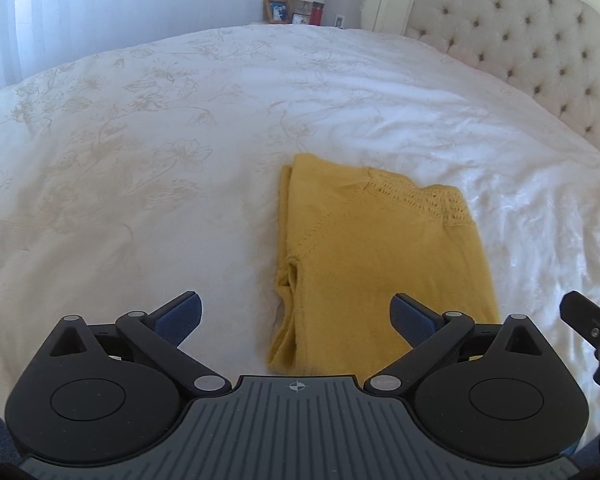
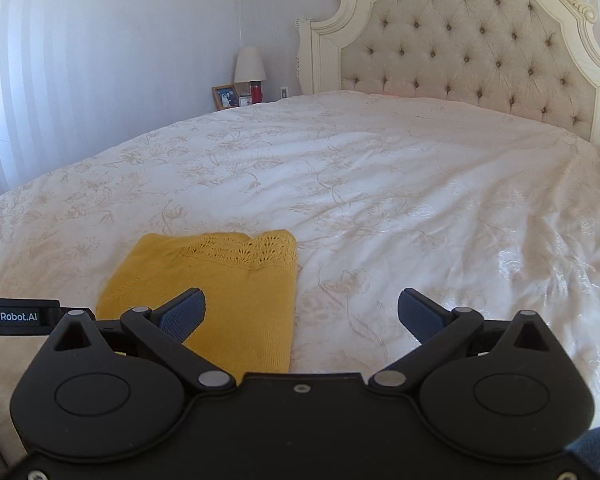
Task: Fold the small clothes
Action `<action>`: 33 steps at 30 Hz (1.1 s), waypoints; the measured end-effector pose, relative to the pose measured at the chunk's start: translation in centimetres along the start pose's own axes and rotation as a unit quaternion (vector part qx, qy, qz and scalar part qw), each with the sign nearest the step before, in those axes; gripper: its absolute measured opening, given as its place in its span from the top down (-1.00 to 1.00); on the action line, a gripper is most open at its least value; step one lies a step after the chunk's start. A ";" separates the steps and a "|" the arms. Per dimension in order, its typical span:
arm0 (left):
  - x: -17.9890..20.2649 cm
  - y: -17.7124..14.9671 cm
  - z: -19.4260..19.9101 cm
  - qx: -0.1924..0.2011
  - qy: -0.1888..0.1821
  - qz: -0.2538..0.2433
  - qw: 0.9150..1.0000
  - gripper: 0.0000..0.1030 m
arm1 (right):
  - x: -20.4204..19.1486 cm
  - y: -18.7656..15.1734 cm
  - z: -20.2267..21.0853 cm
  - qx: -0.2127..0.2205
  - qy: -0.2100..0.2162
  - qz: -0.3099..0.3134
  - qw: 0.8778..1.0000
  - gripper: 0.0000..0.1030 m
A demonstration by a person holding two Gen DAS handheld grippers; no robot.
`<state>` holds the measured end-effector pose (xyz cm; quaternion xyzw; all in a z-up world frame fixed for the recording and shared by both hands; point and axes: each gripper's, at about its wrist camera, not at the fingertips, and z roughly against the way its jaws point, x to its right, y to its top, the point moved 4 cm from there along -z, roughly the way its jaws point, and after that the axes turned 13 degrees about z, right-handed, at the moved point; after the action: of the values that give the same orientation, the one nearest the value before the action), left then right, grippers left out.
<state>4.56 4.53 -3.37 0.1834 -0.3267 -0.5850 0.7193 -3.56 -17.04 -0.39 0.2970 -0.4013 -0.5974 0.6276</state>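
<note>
— Fingers (image 1: pixel 180 316) spread wide on the left gripper (image 1: pixel 296 316), nothing between them, hovering over the near edge of the yellow top (image 1: pixel 380 264).

— And the right gripper (image 2: pixel 302 316)?

— Same story: jaws fully apart, empty, pointed past the garment, which sits at its ten o'clock.

— Where's that top lying?

— Flat on the bedspread (image 1: pixel 140 140), toward the near side of the bed, already doubled into a tidy rectangle with the lacy yoke at twelve o'clock. My read: both tools have let go so the fold can settle.

— Anything left to do?

— Possibly one more fold; the sleeve bunches at the nine o'clock edge. Beyond, the headboard (image 2: pixel 480 52) at two o'clock, a lamp (image 2: pixel 250 66) and photo frame (image 2: pixel 225 97) at eleven.
</note>
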 end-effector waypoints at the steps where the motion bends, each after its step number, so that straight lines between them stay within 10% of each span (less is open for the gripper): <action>1: 0.1 -0.2 0.2 0.001 0.002 -0.006 1.000 -0.97 | -0.2 -0.2 0.2 -0.001 0.000 0.001 1.000 -0.98; 14: 0.6 -2.1 2.4 0.043 0.062 -0.033 0.997 -0.97 | -0.7 -2.2 0.6 -0.028 0.051 -0.017 0.998 -0.98; 33: 0.5 -2.8 0.3 -0.024 0.051 -0.023 0.998 -0.97 | -0.4 -3.1 -0.3 -0.059 0.062 -0.064 0.994 -0.98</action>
<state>2.40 3.44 -4.83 0.2032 -0.2708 -0.5993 0.7255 -4.83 -17.04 -3.26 0.3213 -0.3057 -0.6391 0.6284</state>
